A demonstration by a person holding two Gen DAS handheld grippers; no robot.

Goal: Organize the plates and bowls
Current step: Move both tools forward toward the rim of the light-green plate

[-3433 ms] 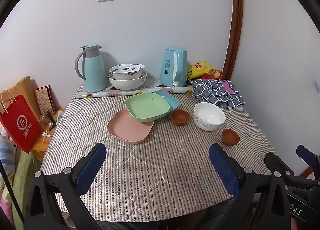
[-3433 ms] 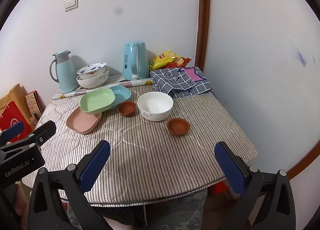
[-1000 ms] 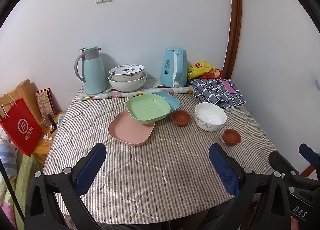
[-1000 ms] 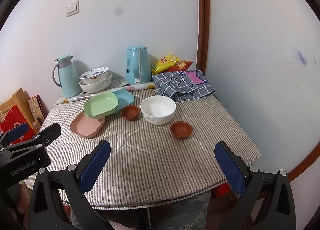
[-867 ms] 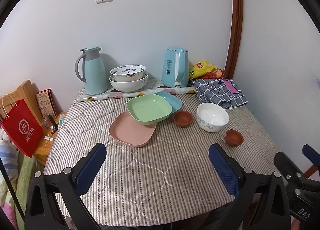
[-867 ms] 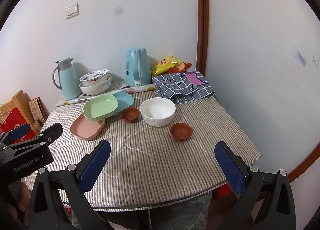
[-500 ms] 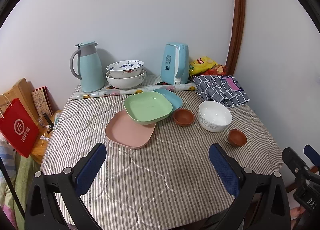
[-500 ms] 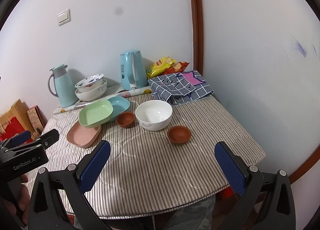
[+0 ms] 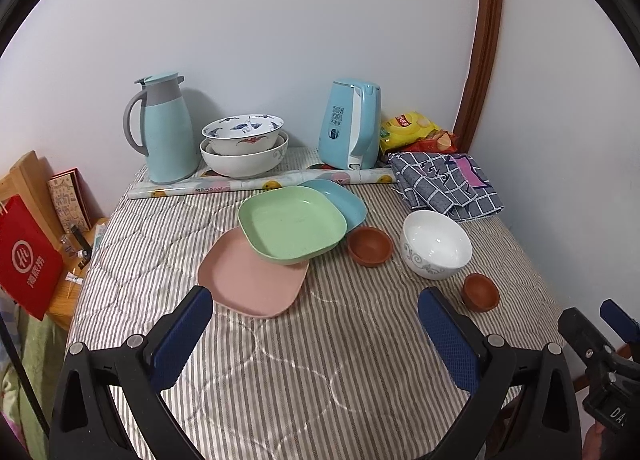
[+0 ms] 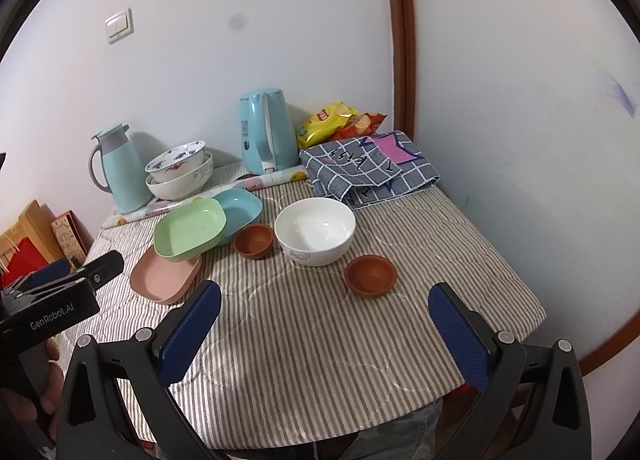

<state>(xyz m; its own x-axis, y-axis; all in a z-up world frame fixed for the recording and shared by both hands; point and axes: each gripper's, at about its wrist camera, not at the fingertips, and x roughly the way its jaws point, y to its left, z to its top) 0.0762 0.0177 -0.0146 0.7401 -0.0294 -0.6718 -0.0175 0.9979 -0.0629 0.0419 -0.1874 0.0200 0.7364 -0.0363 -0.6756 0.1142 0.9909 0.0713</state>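
Note:
On the striped table a green plate (image 9: 294,223) rests tilted across a pink plate (image 9: 250,278) and a blue plate (image 9: 344,198). To their right come a brown bowl (image 9: 369,246), a white bowl (image 9: 436,244) and a second, smaller brown bowl (image 9: 480,292). Two patterned bowls (image 9: 244,144) are stacked at the back. My left gripper (image 9: 316,336) is open over the near table, nothing between its fingers. My right gripper (image 10: 326,326) is open too, just short of the small brown bowl (image 10: 370,274), with the white bowl (image 10: 315,230) beyond.
Along the back wall stand a teal jug (image 9: 166,132), a rolled printed sheet (image 9: 256,186), a blue kettle (image 9: 354,128), snack bags (image 9: 416,132) and a folded checked cloth (image 9: 444,184). A red bag (image 9: 26,260) hangs off the table's left side. A hand (image 10: 48,376) holds the left gripper.
Both grippers have moved forward towards the dishes, which now look larger and nearer. No dish has moved and both grippers remain open.

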